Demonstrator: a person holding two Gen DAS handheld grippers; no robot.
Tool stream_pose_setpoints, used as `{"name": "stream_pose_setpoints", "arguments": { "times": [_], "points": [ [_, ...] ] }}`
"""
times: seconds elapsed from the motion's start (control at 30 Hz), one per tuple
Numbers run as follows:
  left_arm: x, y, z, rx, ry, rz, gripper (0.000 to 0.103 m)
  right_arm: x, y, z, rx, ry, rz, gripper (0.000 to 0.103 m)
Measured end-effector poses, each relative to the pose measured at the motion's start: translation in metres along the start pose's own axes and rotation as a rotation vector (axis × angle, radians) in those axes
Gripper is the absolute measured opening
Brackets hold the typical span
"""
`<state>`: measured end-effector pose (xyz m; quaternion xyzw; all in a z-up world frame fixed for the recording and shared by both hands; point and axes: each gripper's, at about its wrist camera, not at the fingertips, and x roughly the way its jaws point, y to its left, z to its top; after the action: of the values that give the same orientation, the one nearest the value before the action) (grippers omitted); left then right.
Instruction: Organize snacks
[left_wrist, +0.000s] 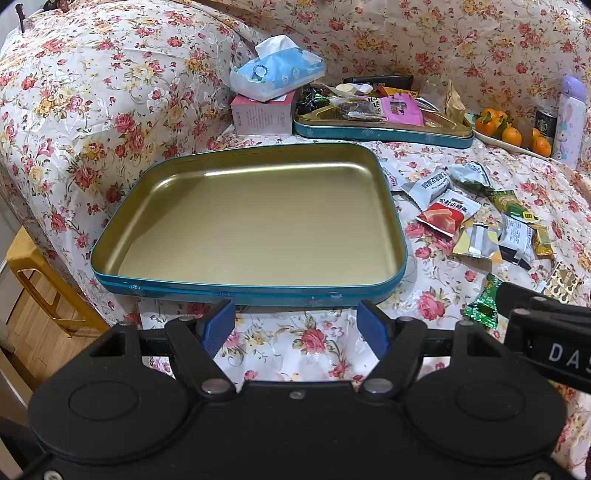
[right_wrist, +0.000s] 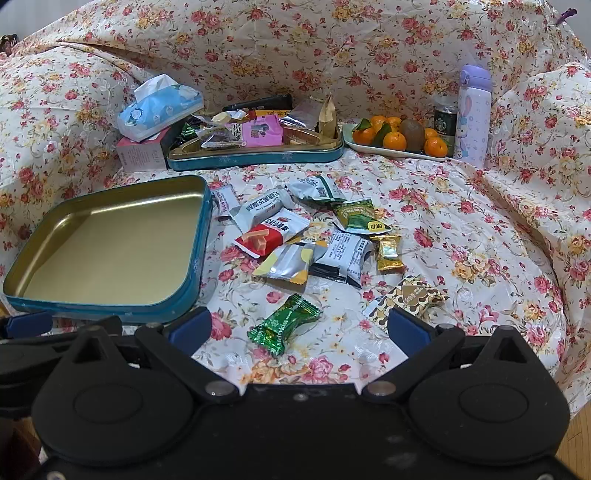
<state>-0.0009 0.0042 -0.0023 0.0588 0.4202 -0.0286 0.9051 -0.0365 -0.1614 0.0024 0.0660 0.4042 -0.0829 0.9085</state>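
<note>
both pairs of fingers wide over the floral cloth

my left gripper (left_wrist: 297, 325) has its blue fingers (left_wrist: 218, 326) spread wide with nothing between them, hanging just near of the empty tin (left_wrist: 395, 236). my right gripper (right_wrist: 299, 332) is spread wide too, its blue fingers (right_wrist: 410, 330) bare, and the green candy (right_wrist: 284, 325) lies on the cloth in the gap ahead of them, untouched.

the empty tin is a shallow blue tray with a gold inside, sitting on the left of the flowered cloth (right_wrist: 461, 221). to its right, loose on the cloth, is the scatter of snacks: a red and white packet (right_wrist: 273, 232), two grey packets (right_wrist: 258, 208) behind it, a green packet (right_wrist: 360, 218), a silver and yellow packet (right_wrist: 288, 262), a white and black packet (right_wrist: 345, 254) and a small gold candy (right_wrist: 389, 253). nearer my right fingers lies a brown and gold patterned packet (right_wrist: 410, 297), just beside the right one; i cannot tell if they touch.

at the far side stands a second tin (right_wrist: 255, 155), already piled with wrappers and a pink packet (right_wrist: 260, 133). left of it a tissue pack (right_wrist: 159, 107) rests on a pink box (right_wrist: 142, 155). to the right of it is a plate of oranges (right_wrist: 399, 138), a dark can (right_wrist: 445, 118) and a lilac bottle (right_wrist: 474, 114) standing upright.
</note>
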Motion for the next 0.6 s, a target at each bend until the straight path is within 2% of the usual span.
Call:
{"name": "stream_pose_setpoints", "arguments": {
  "times": [0.6],
  "points": [
    [0.0004,-0.0001,0.0012,-0.005,0.006,0.006,0.073,0.0004,0.0005,-0.0023,-0.005,0.005,0.001,0.103]
  ]
}}
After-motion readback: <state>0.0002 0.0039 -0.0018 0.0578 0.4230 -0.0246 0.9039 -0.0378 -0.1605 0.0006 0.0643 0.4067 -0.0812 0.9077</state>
